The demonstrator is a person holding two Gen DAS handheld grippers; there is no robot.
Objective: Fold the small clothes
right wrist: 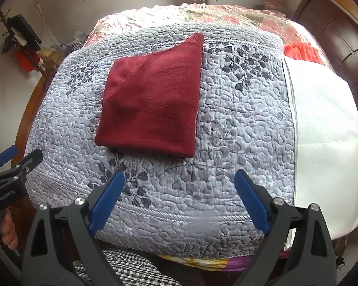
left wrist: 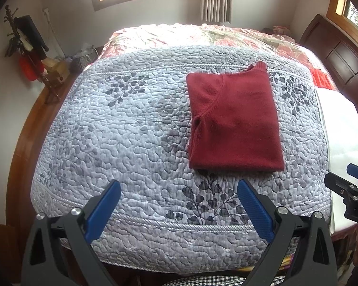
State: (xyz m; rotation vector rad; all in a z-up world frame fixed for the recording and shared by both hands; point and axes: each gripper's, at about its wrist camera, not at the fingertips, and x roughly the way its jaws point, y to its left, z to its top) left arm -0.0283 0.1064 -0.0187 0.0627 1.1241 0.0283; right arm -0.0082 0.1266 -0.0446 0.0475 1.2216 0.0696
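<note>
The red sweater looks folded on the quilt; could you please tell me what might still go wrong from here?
1. The ribbed cuff pokes out past the far corner of the red sweater, so the fold may loosen if lifted.
2. Both grippers, left and right, are open and clear of it; a one-sided grab could unfold the layers.
3. The soft quilt could bunch under a slide.

We see a matt, fuzzy knit sweater on a puckered quilted cloth bedspread. Gripper fingers carry ribbed blue pads on matt black plastic; the headboard is glossy wood.
</note>
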